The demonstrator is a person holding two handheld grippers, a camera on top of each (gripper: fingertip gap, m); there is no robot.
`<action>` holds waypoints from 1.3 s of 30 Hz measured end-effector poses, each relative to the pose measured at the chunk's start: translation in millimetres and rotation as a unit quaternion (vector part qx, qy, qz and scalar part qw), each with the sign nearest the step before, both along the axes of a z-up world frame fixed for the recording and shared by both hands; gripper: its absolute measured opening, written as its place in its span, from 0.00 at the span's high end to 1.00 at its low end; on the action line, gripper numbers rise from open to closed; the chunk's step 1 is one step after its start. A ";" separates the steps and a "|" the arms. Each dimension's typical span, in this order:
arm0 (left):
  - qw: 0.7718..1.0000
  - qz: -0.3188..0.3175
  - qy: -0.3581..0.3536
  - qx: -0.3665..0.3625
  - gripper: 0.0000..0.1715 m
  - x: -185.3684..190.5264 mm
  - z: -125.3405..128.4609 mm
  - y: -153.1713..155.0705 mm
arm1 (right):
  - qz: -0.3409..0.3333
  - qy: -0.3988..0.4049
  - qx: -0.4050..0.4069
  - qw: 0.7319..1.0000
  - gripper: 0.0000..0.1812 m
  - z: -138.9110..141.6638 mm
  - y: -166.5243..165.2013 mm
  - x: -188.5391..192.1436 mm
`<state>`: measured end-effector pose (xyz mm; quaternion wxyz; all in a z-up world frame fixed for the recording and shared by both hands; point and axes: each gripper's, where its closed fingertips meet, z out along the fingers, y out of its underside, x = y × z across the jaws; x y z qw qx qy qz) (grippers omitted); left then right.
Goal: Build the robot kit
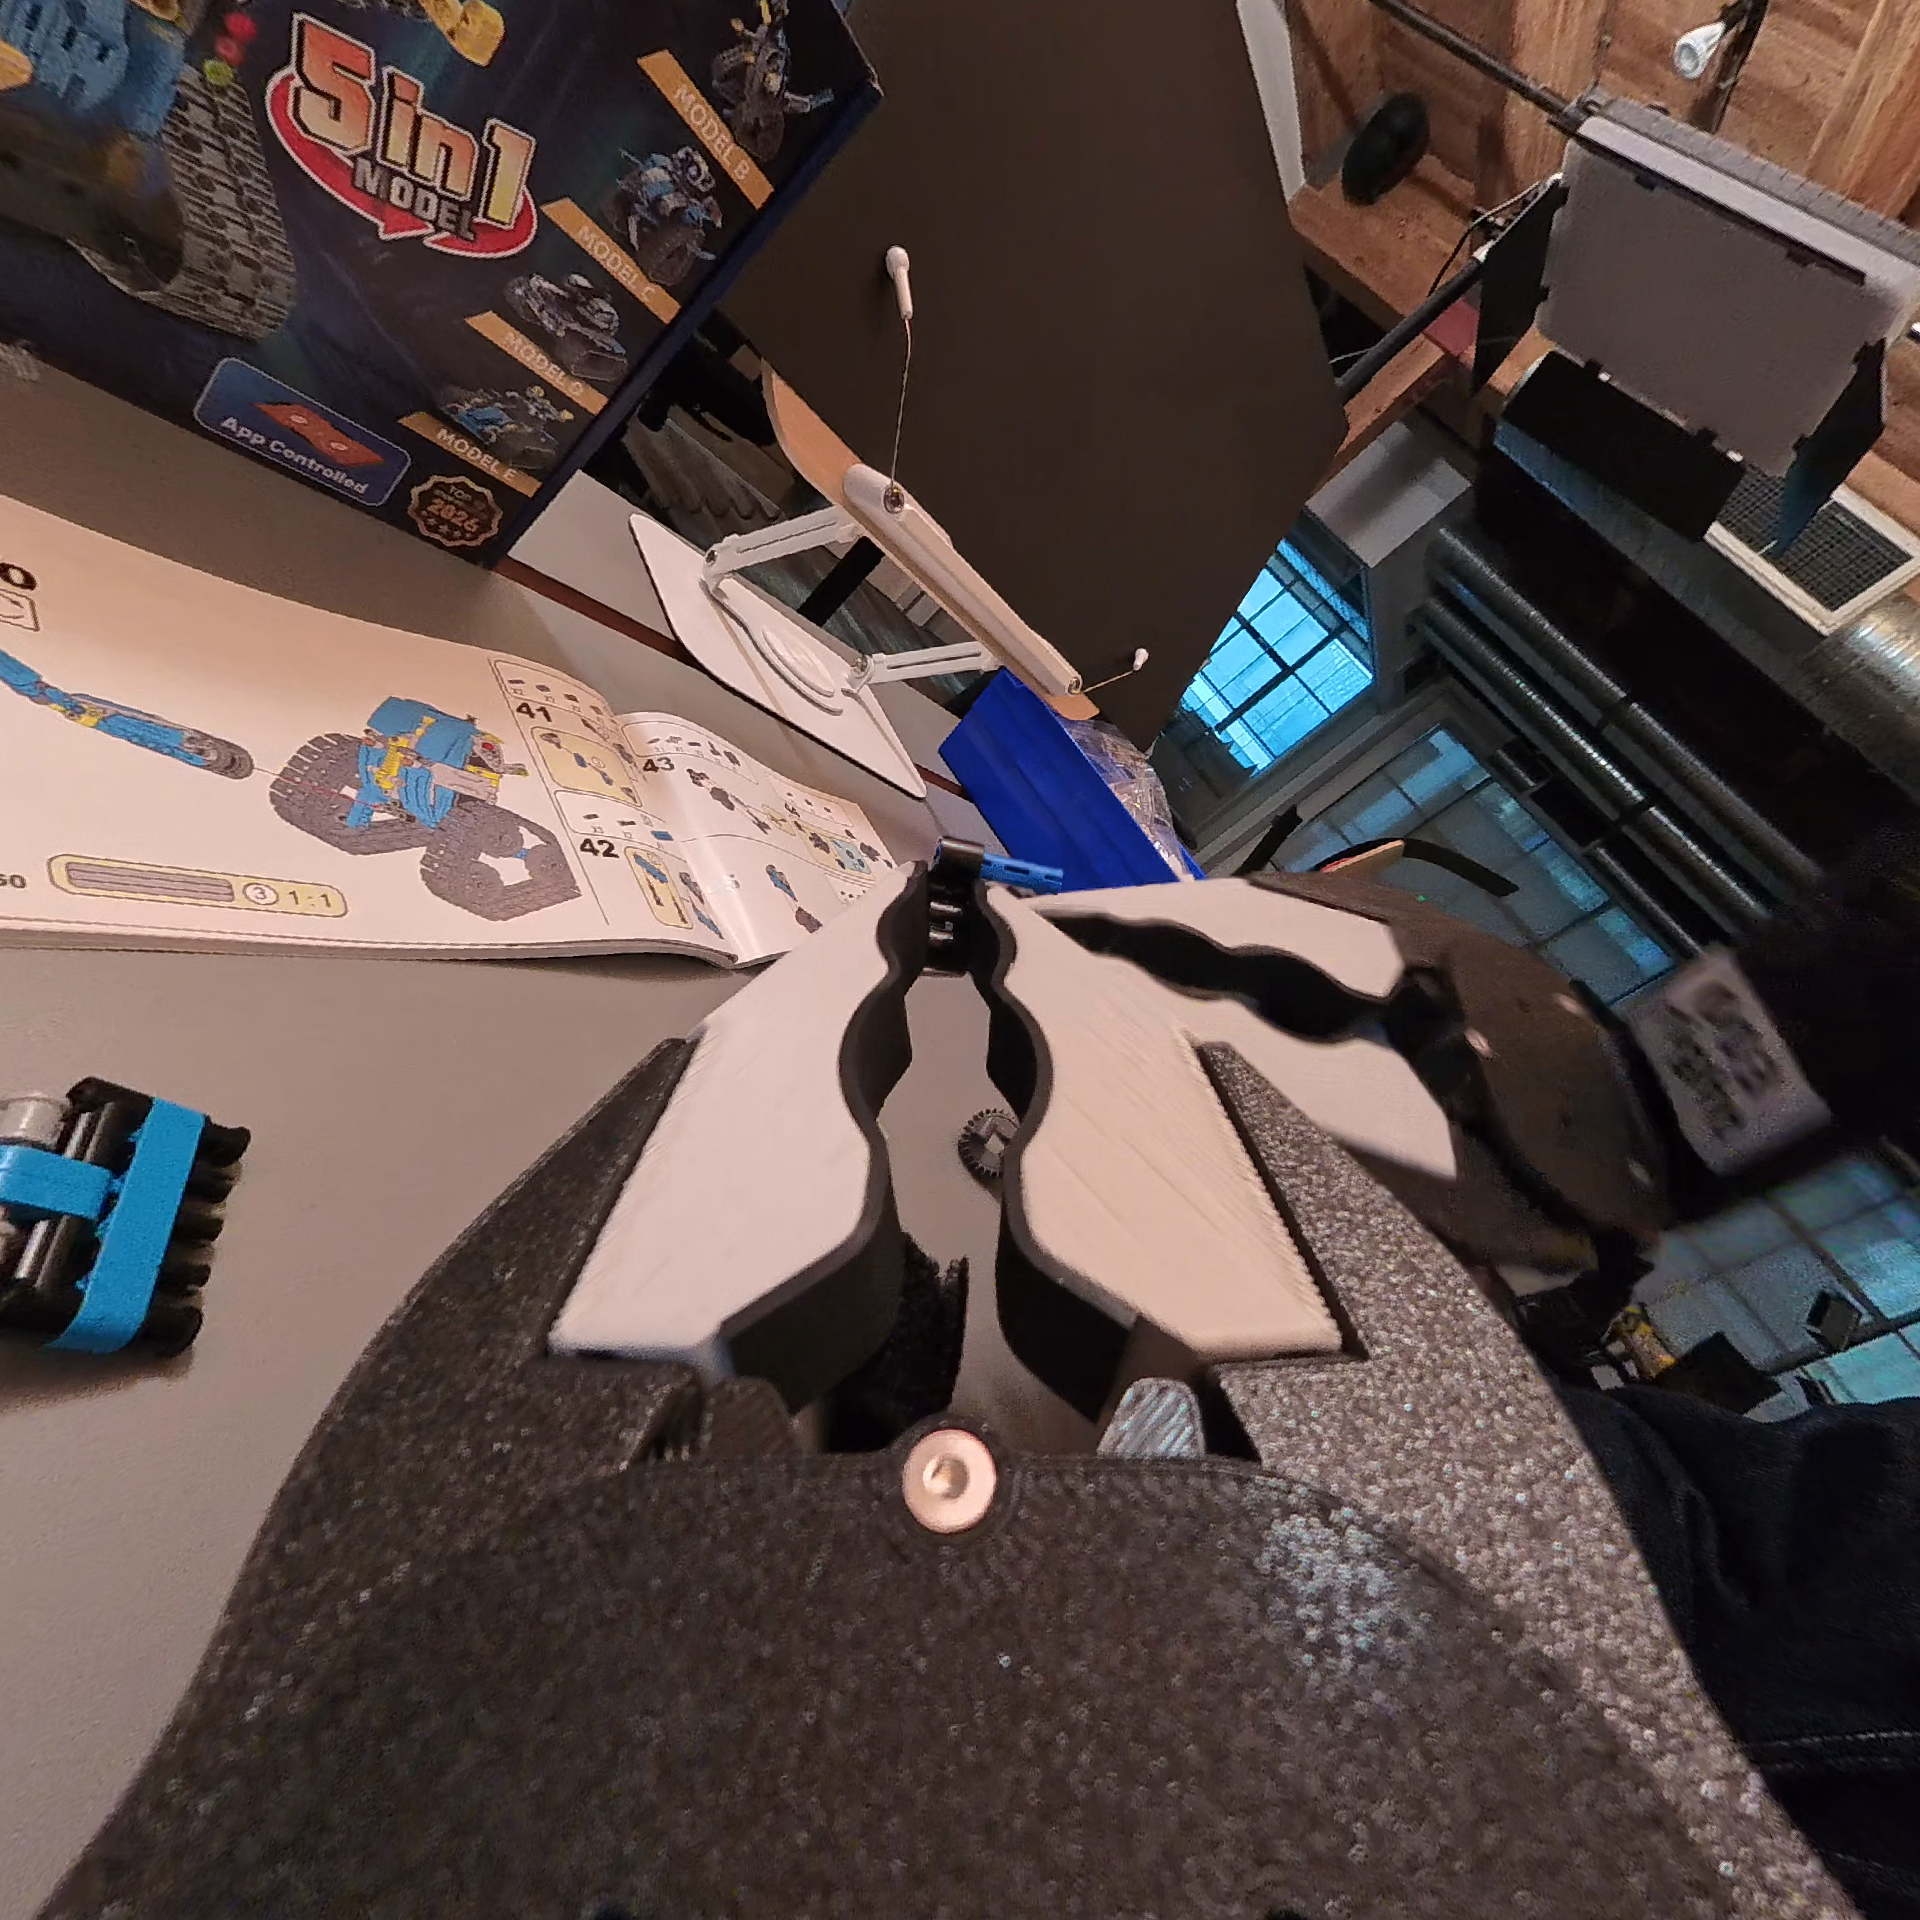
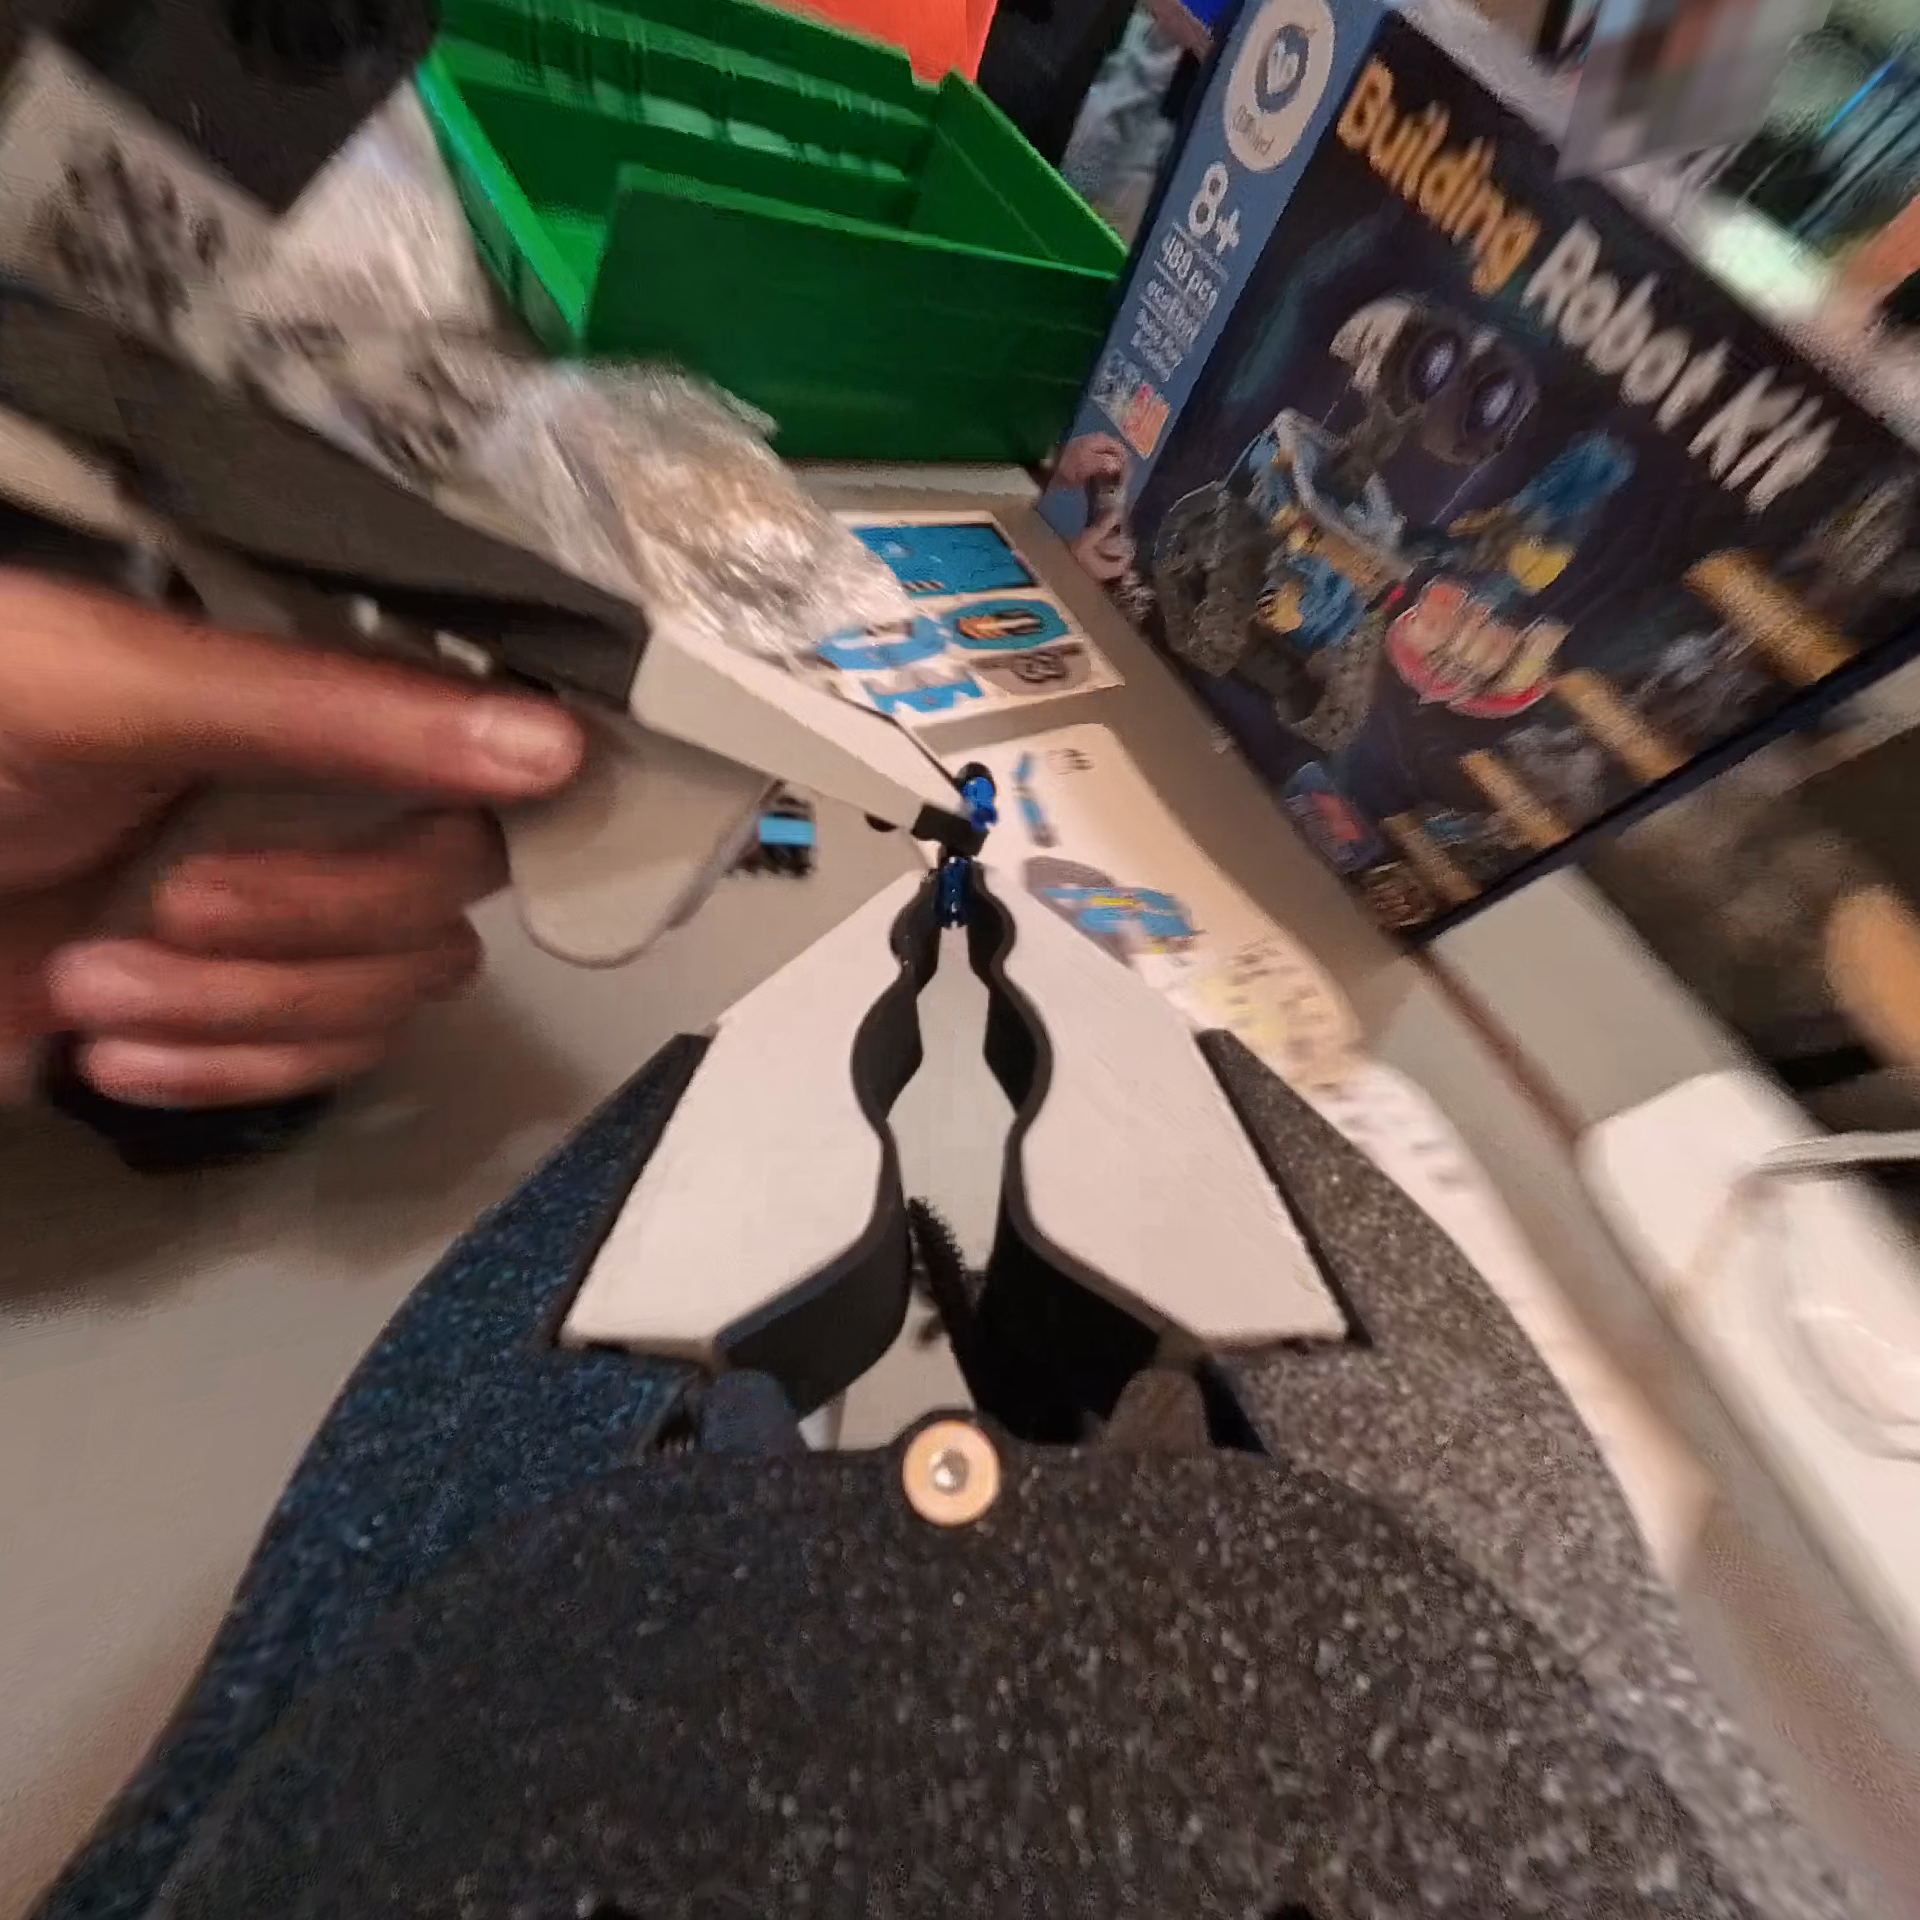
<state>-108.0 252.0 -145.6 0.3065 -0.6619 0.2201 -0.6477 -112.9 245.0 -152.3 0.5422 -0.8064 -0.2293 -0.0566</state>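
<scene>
My left gripper (image 1: 951, 906) is shut on a small black toothed piece (image 1: 948, 914) held above the grey table (image 1: 364, 1091). A blue pin (image 1: 1016, 871) sticks out of the piece to the right. The right gripper's fingers (image 1: 1226, 920) reach in from the right and meet it at that piece. In the right wrist view my right gripper (image 2: 951, 899) is shut on a small blue pin (image 2: 951, 896). The left gripper (image 2: 940, 821), held by a hand (image 2: 260, 831), comes in from the left, its tip just above with a blue piece (image 2: 977, 795). I cannot tell whether the two pieces are joined.
An open instruction booklet (image 1: 416, 790) and a dark kit box (image 1: 416, 239) lie behind. A black-and-blue track assembly (image 1: 114, 1216) sits at the left and a small black gear (image 1: 985, 1138) under the fingers. There is a blue bin (image 1: 1060, 790), a white stand (image 1: 790, 644), a green bin (image 2: 831, 270) and a sticker sheet (image 2: 966, 623). My left and right fingertips are right by each other.
</scene>
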 end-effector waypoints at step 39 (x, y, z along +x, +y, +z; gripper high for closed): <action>0.991 -0.059 -0.091 -0.075 0.96 -4.5 16.3 -5.3 | 0.075 0.043 0.086 0.993 0.98 27.5 -10.6 -6.7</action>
